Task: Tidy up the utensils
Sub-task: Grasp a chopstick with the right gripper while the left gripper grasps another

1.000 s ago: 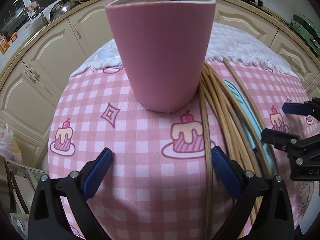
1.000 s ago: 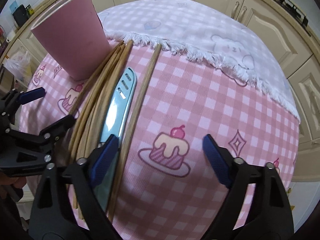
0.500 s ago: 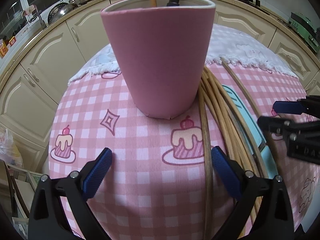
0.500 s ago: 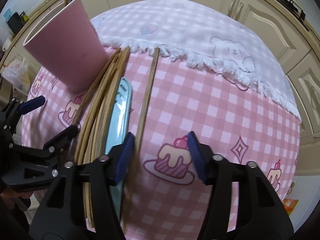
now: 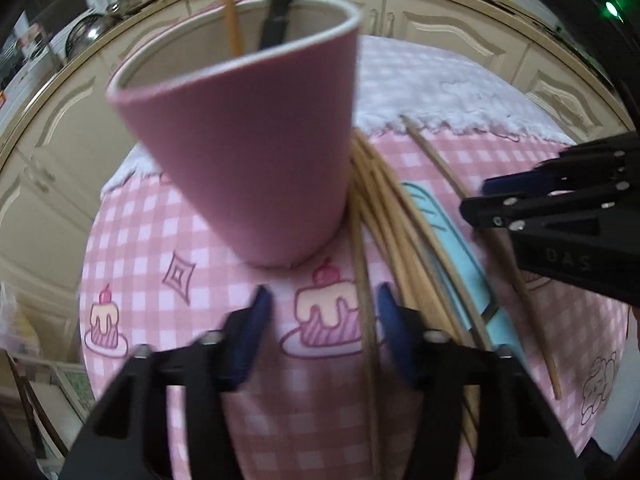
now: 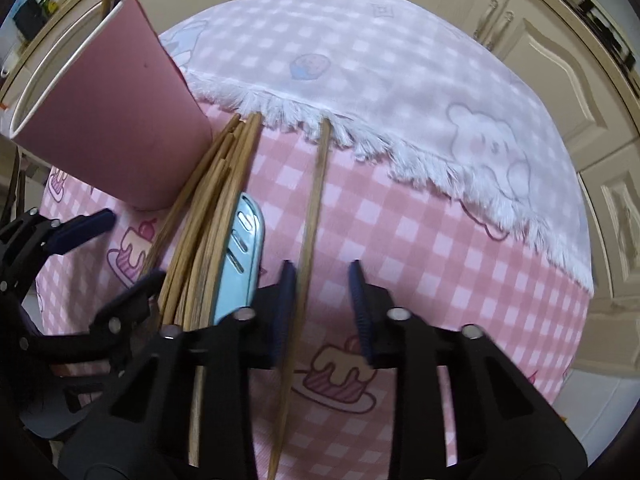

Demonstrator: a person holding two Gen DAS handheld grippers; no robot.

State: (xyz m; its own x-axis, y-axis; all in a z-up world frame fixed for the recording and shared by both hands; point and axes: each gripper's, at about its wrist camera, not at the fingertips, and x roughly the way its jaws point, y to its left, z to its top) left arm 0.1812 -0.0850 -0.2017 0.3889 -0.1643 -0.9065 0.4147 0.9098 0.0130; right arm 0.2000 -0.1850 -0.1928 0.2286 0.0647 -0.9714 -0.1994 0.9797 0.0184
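- Claws have both just been closing: the right claw [image 6: 320,270] narrows around a lone chopstick [image 6: 316,200] on the desk [image 6: 440,240], one pad touching it and a gap remaining.
- Left claw [image 5: 322,296] stands half-apart around another chopstick [image 5: 359,264] beside the cup [image 5: 248,152].
- Pickups look imminent.

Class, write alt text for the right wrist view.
The right tool straddles a lone wooden chopstick on a pink checked cloth, its jaws just closing around it. A chopstick bundle, a pale blue knife and a pink cup sit to its left.
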